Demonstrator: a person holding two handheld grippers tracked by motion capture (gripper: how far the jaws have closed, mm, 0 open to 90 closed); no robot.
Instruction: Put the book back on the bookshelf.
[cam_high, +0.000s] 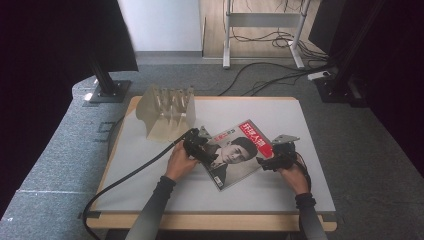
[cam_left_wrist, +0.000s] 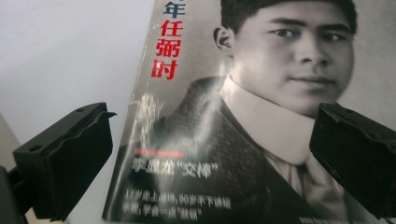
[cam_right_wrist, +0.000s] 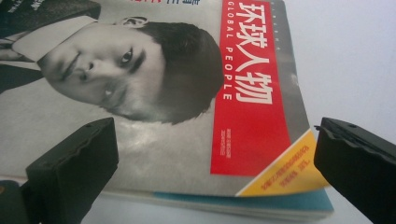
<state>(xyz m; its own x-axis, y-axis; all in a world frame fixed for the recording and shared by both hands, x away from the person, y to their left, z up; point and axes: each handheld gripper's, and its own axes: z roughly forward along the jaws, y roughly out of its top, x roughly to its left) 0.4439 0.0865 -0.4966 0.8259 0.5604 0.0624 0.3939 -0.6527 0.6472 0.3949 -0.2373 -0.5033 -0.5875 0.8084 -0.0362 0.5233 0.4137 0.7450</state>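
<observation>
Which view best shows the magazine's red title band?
The right gripper view: the red title band runs large and sharp across the magazine, white characters readable. The high view shows the band small at the magazine's far end. The left gripper view shows the cover's portrait and red characters, not that band.

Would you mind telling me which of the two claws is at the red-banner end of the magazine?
The right claw: the magazine's red title banner lies before it, while the left claw faces the portrait's suit.
</observation>
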